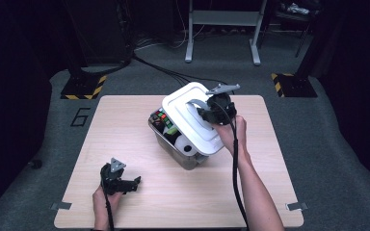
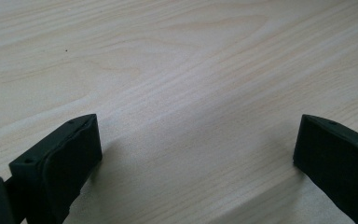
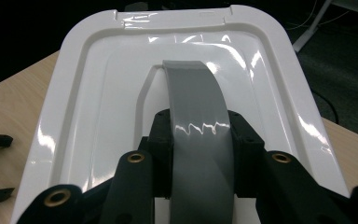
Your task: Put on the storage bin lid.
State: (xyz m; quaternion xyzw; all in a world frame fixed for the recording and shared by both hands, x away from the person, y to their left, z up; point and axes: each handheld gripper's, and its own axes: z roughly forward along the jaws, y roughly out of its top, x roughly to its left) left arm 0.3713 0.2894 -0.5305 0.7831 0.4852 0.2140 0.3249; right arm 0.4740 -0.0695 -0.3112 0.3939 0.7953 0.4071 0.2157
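- Resting on the worktop (image 1: 139, 202) near the person's edge, the left claw (image 1: 136, 183) had its jaws spread wide with nothing between them.
- Farther in, the right claw (image 1: 203, 113) was clamped on the grey handle (image 3: 196, 116) of the white lid (image 1: 185, 103).
- That lid sat tilted over the clear bin (image 1: 183, 156) mid-worktop, small items showing inside.

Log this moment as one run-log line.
right gripper: shut on lid handle | white lid: tilted over bin | left gripper: open, idle on table

A "6" is marked on the floor (image 1: 79, 117).
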